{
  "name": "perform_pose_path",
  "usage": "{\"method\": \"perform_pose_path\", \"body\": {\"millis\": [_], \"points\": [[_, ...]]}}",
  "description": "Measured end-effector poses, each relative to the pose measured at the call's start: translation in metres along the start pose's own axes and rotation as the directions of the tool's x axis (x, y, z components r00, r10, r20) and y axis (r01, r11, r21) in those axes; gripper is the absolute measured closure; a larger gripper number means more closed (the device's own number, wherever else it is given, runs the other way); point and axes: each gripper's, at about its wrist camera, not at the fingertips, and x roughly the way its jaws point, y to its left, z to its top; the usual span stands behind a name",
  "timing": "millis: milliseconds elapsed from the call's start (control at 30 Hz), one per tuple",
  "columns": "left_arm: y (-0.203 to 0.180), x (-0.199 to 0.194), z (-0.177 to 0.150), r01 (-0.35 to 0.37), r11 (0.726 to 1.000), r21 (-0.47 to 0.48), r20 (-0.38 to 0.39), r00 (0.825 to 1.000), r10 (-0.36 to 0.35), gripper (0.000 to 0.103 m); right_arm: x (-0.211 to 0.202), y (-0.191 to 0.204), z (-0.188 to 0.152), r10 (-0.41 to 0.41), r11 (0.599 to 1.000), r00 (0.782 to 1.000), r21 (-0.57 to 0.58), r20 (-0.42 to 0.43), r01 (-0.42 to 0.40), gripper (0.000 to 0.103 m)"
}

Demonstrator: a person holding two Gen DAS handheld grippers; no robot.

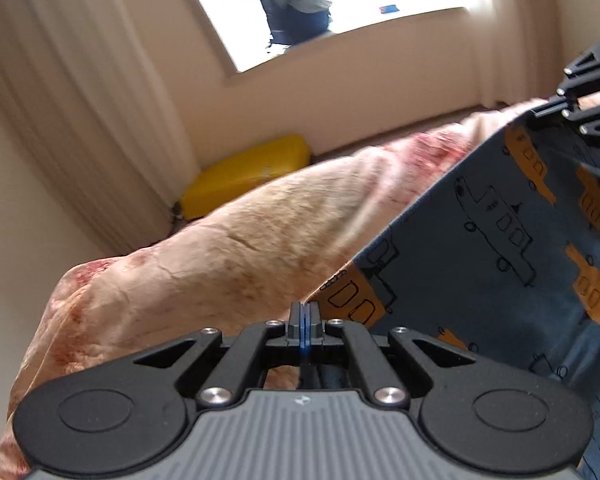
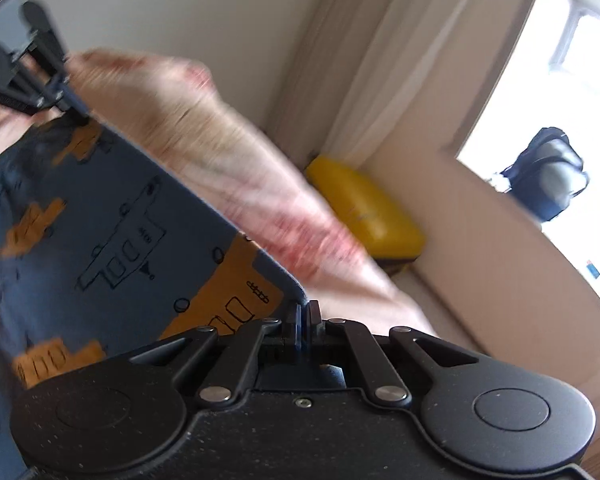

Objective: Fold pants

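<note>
Bed (image 1: 204, 248) under pink-cream blanket (image 1: 260, 216), blanket running to bed's edges. Blue pants (image 1: 460, 248) partly over blanket. Yellow case (image 1: 246, 174) on floor beyond far edge.

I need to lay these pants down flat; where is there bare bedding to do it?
Bare blanket runs between the pants edge and the yellow case. Both grippers, left and right, pinch that edge.
</note>
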Motion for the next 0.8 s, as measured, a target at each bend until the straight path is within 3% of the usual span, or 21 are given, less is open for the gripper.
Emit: {"method": "perform_pose_path", "body": {"millis": [167,300,433,500,567,733,800], "points": [[-0.003,0.044,-0.01,-0.012,1.0,-0.022,-0.089,0.996,0.01,0.103,0.052,0.014,0.001,-0.025,1.0,0.994,-0.019,-0.102,0.023,0.102],[0.001,0.065,-0.019,0.032,0.996,-0.086,-0.135,0.99,-0.044,0.103,0.081,0.023,-0.008,-0.019,1.0,0.985,-0.022,-0.169,0.015,0.102],[0.019,0.064,-0.023,0.091,0.985,-0.147,-0.138,0.984,-0.112,0.084,0.077,0.016,-0.003,0.012,1.0,0.989,0.007,-0.151,-0.011,0.095],[0.026,0.064,-0.027,0.118,0.98,-0.161,-0.131,0.982,-0.139,0.074,0.069,0.016,-0.001,0.044,0.999,0.992,0.031,-0.122,-0.041,0.078],[0.029,0.067,-0.03,0.128,0.977,-0.17,-0.135,0.979,-0.152,0.058,0.068,0.015,0.001,0.078,0.996,0.991,0.042,-0.107,-0.074,0.067],[0.031,0.073,-0.034,0.134,0.974,-0.182,-0.152,0.975,-0.163,0.056,0.079,0.018,0.007,0.104,0.994,0.988,0.049,-0.118,-0.099,0.056],[0.03,0.076,-0.033,0.137,0.974,-0.179,-0.164,0.972,-0.167,0.066,0.084,0.017,0.008,0.107,0.993,0.985,0.061,-0.132,-0.1,0.059]]}}
